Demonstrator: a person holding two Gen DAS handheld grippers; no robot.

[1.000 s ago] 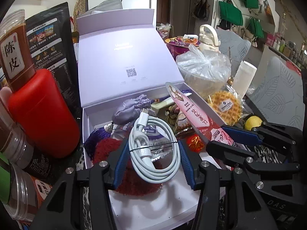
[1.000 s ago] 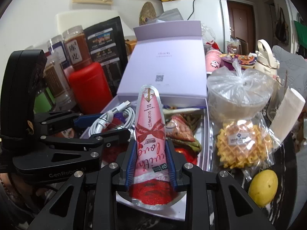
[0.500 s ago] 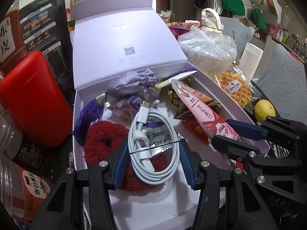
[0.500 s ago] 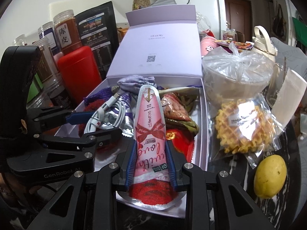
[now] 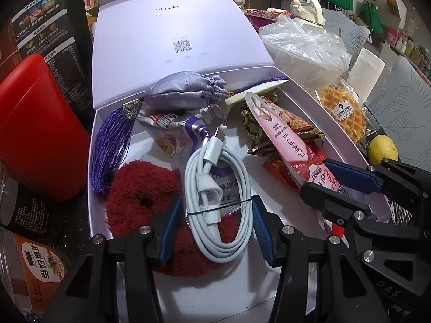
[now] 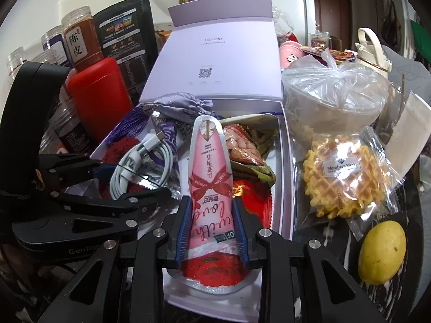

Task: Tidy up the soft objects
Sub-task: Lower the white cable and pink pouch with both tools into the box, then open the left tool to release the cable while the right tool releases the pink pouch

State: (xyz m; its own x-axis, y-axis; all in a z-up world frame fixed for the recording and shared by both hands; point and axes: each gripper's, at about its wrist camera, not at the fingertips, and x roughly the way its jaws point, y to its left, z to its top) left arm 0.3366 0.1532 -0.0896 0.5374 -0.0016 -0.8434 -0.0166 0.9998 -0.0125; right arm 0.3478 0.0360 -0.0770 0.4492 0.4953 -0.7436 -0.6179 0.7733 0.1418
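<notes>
Your left tongs (image 5: 214, 224) grip the coiled white cable (image 5: 219, 188); your right tongs (image 6: 211, 224) clamp the pink pouch (image 6: 211, 172), both over the open lavender box (image 5: 172, 37).

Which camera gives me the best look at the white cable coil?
The left wrist view: the white cable coil sits whole between the left gripper fingers. The right wrist view shows it smaller, off to the side, partly hidden by that gripper.
</notes>
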